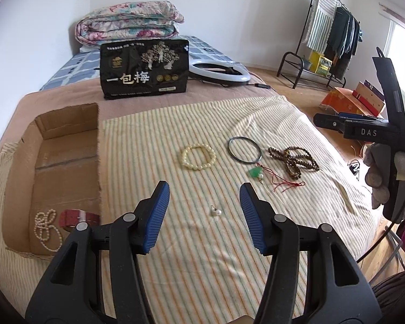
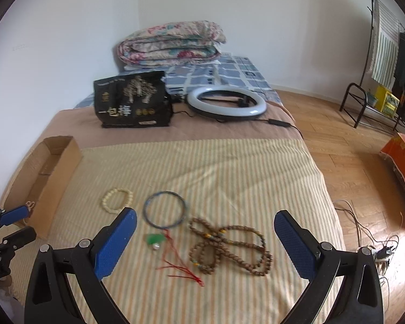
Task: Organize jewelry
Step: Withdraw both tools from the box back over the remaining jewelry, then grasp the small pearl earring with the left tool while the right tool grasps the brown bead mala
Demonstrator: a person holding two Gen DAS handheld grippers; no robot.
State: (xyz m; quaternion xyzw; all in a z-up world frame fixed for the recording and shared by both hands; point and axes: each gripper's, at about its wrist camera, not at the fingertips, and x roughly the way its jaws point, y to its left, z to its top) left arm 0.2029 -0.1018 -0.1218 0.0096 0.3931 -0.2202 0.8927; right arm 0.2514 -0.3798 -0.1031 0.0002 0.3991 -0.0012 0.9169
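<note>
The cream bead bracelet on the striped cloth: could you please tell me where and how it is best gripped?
Take the cream bead bracelet across one side of its ring, probably the near arc, coming down from above with one finger inside the loop and one outside. It lies flat and open on the striped cloth, clear of the thin dark bangle, so its hollow middle leaves room for a finger.

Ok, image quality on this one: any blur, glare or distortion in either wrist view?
Left wrist view: sharp, strong fisheye bend at the edges, the window blown out at far right. Right wrist view: softer, with motion blur on the bangle and the cream bracelet; same fisheye curve. Lighting is even daylight in both, shadows faint.
</note>
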